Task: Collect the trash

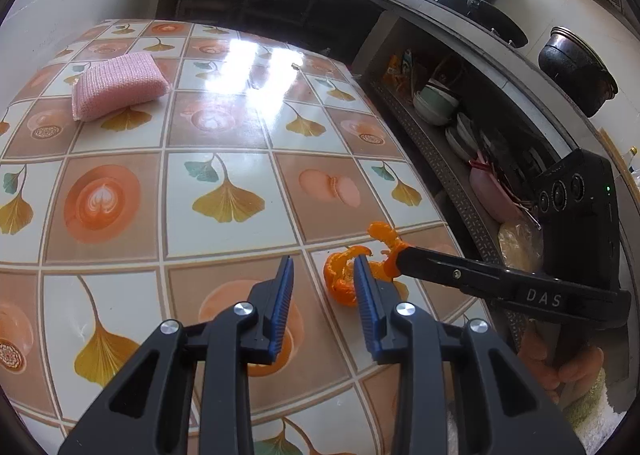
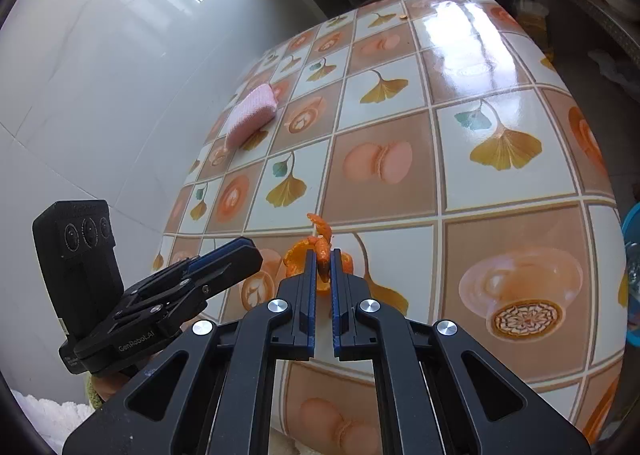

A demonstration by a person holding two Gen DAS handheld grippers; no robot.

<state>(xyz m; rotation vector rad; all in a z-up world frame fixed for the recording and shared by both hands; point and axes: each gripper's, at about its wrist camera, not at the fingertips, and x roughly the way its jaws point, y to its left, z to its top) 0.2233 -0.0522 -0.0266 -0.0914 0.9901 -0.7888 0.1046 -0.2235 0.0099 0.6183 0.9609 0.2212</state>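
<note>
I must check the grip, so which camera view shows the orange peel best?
The left wrist view: it shows the orange peel from the side, lying on the table, with the right claw shut on one strip. In the right wrist view, the peel is mostly hidden behind that claw's fingers.

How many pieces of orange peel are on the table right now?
2 visible: one strip pinched in the right gripper, and a curled piece on the tablecloth beside it. Smaller scraps may be hidden behind the fingers.

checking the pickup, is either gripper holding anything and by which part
The right gripper pinches the orange peel by a curled strip; the left gripper holds nothing.
</note>
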